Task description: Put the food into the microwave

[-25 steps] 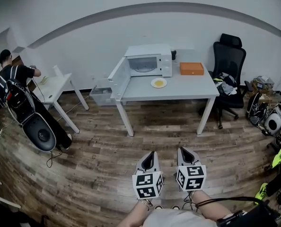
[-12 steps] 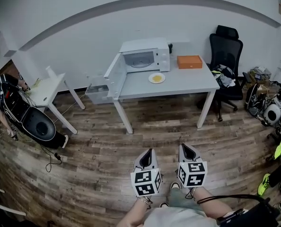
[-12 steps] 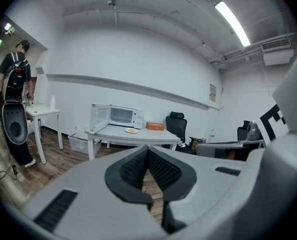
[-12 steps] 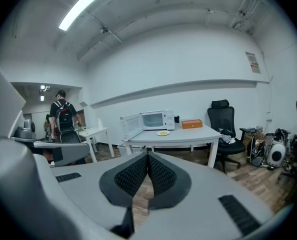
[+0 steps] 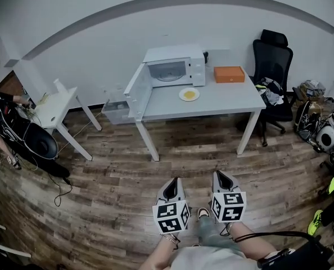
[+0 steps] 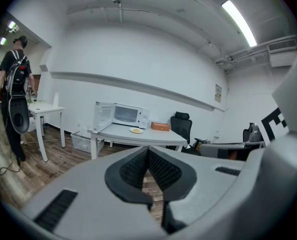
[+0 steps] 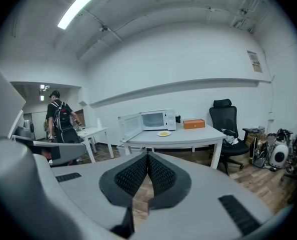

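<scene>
A white microwave (image 5: pixel 174 68) stands at the back of a white table (image 5: pixel 223 103) with its door (image 5: pixel 134 90) swung open to the left. A white plate of yellow food (image 5: pixel 189 94) lies on the table in front of it. Both grippers hang low over the wooden floor, far from the table. The left gripper (image 5: pixel 170 189) and the right gripper (image 5: pixel 222 180) are shut and hold nothing. The left gripper view shows the microwave (image 6: pixel 126 115) and plate (image 6: pixel 136 130) in the distance; the right gripper view shows the microwave (image 7: pixel 156 119) and plate (image 7: pixel 163 133) too.
An orange box (image 5: pixel 229 74) lies on the table right of the microwave. A black office chair (image 5: pixel 272 66) stands at the table's right end. A plastic bin (image 5: pixel 116 112) sits under the left end. A smaller white table (image 5: pixel 57 107) and a person with a backpack (image 5: pixel 9 129) are at the left. Bags (image 5: pixel 319 122) are on the right.
The view has shifted slightly and the table now sits a bit nearer. The person at the left has moved toward the frame's edge. Both grippers stay shut, side by side.
</scene>
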`<action>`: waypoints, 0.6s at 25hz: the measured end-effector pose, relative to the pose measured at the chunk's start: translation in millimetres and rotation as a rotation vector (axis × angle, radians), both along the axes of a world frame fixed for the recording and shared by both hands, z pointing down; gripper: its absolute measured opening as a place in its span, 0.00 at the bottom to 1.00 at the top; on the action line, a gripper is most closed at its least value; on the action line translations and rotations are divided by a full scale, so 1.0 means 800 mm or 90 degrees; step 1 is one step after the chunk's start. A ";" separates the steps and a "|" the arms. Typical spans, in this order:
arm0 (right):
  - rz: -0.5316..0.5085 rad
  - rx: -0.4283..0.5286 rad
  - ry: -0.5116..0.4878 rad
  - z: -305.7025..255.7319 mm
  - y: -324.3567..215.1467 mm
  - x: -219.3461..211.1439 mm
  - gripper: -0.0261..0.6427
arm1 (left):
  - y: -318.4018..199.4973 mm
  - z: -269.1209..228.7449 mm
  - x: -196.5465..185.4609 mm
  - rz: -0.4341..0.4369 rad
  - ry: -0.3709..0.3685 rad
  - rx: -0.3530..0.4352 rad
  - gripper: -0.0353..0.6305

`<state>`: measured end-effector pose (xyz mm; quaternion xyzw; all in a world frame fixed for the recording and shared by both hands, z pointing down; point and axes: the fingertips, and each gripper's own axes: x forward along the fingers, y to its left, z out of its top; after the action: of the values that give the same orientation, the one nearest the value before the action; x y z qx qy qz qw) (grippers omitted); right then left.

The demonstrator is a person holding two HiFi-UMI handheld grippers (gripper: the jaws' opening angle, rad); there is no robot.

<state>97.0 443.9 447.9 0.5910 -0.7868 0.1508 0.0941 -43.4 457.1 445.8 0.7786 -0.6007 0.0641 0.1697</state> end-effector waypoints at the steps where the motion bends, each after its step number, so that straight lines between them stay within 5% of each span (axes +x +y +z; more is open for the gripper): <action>1: 0.001 0.001 0.000 0.000 -0.007 0.000 0.06 | -0.006 0.001 0.000 0.000 0.000 -0.002 0.06; 15: -0.021 -0.004 -0.002 -0.009 -0.118 0.000 0.06 | -0.112 -0.009 0.002 -0.020 0.007 0.003 0.06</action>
<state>97.2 349.4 440.9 0.5772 -0.7964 0.1523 0.0971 -42.0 367.9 438.6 0.7699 -0.6120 0.0559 0.1722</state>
